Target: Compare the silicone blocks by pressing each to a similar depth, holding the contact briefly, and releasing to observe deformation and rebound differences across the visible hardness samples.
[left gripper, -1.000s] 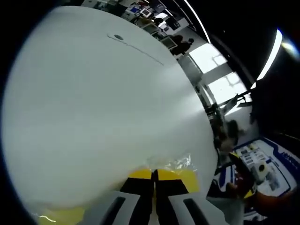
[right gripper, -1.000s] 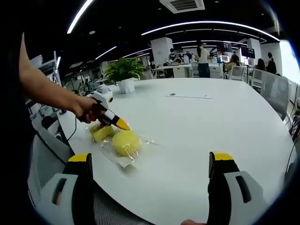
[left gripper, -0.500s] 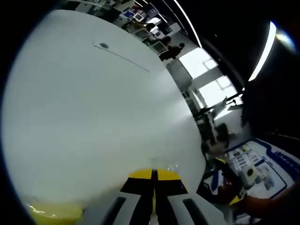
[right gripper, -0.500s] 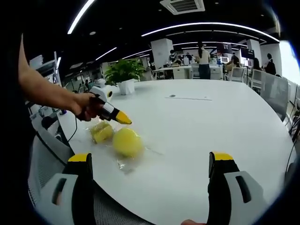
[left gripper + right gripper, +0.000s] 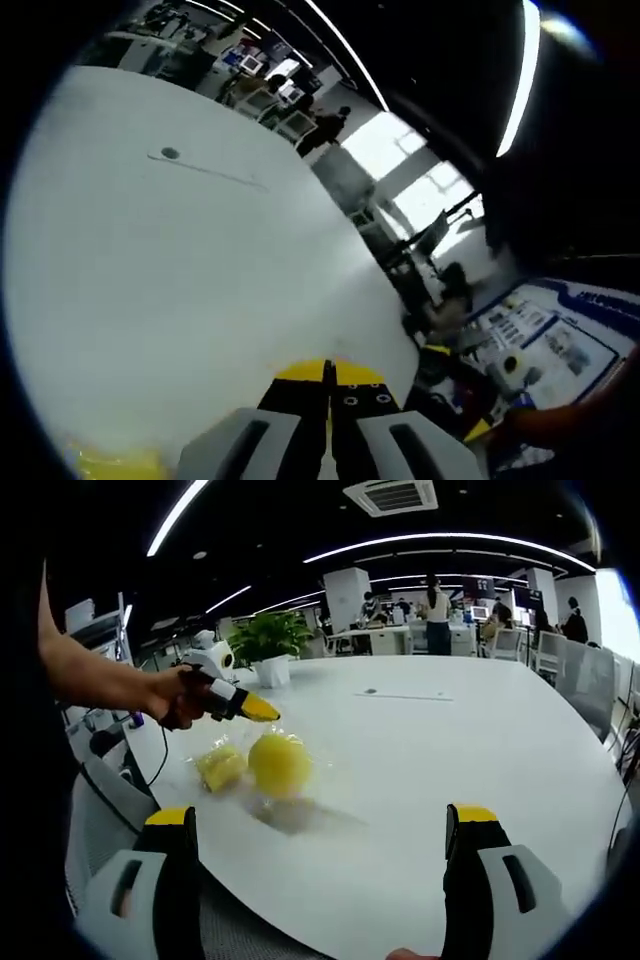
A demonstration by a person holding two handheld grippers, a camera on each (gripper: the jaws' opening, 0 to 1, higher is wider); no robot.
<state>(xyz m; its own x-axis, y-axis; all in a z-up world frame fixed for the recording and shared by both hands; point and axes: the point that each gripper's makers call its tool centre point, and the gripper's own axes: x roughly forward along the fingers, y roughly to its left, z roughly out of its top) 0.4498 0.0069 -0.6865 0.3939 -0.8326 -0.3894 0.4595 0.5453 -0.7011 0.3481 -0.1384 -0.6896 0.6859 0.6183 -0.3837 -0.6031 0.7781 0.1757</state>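
Observation:
In the right gripper view a round yellow silicone block (image 5: 278,763) in a clear plastic bag hangs just above the white table (image 5: 450,740), with its shadow under it. A smaller yellow block (image 5: 222,768) sits beside it on the left. A hand holds the left gripper (image 5: 262,712) right over the round block, its yellow jaws shut, apparently on the bag's film. In the left gripper view the left gripper (image 5: 327,372) has its jaws pressed together, and a patch of yellow block (image 5: 110,462) shows at the lower left. My right gripper (image 5: 321,815) stands wide open, well short of the blocks.
A potted plant (image 5: 265,640) stands at the table's far left edge. A grey mesh chair (image 5: 100,830) is close to the near left edge. People and desks (image 5: 435,600) are far behind. A small dark dot and line (image 5: 170,154) mark the tabletop.
The left gripper has risen and the round block in its bag has come up off the table with it. The right gripper has stayed open and still.

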